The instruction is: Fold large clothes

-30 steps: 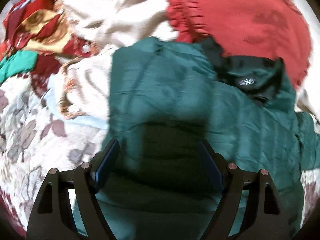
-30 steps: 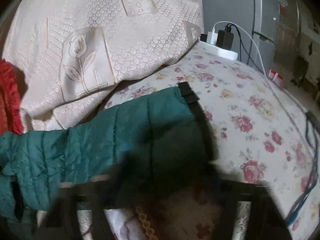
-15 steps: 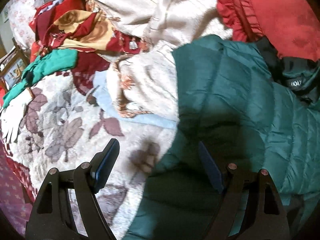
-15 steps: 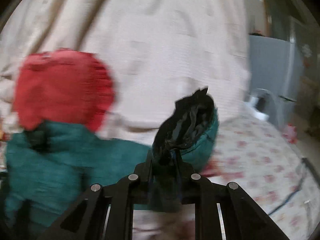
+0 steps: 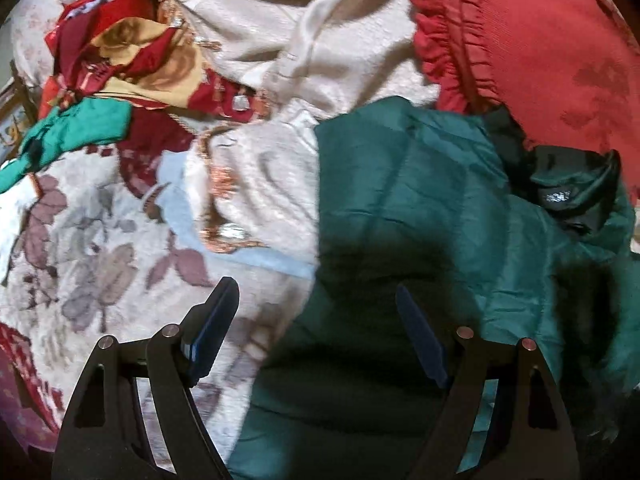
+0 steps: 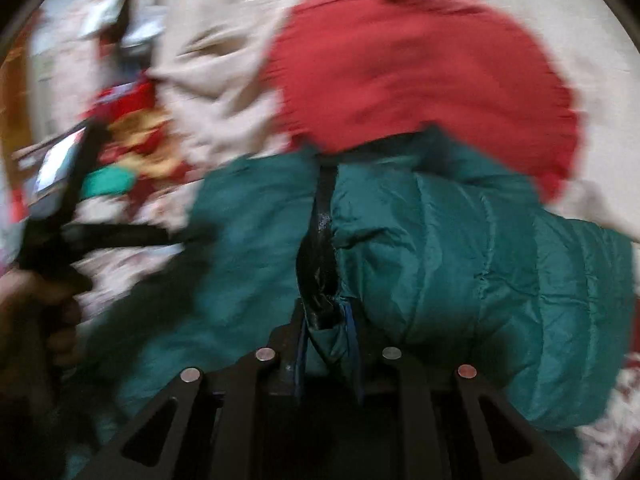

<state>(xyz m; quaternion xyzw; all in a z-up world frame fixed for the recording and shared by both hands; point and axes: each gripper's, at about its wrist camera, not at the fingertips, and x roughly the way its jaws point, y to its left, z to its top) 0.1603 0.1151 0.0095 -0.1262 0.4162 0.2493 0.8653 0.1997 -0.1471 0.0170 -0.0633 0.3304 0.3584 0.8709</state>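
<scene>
A dark green quilted puffer jacket (image 5: 420,220) lies on the bed, its black collar (image 5: 568,184) at the right by the red cushion. My left gripper (image 5: 316,312) is open and empty, hovering over the jacket's left edge. In the right wrist view my right gripper (image 6: 326,332) is shut on the jacket's sleeve end, with its black cuff (image 6: 318,248) standing up between the fingers; the sleeve (image 6: 480,272) is folded over the jacket body. The left gripper's handle and hand show blurred at the left (image 6: 60,216).
A red frilled cushion (image 5: 552,40) lies behind the jacket. A cream bedspread (image 5: 280,40) is bunched at the back. Red, gold and green clothes (image 5: 104,80) pile at the far left on a floral blanket (image 5: 80,260).
My right gripper closed on the sleeve cuff and carried it left across the jacket body. My left gripper drifted left off the jacket's middle to its left edge, staying open.
</scene>
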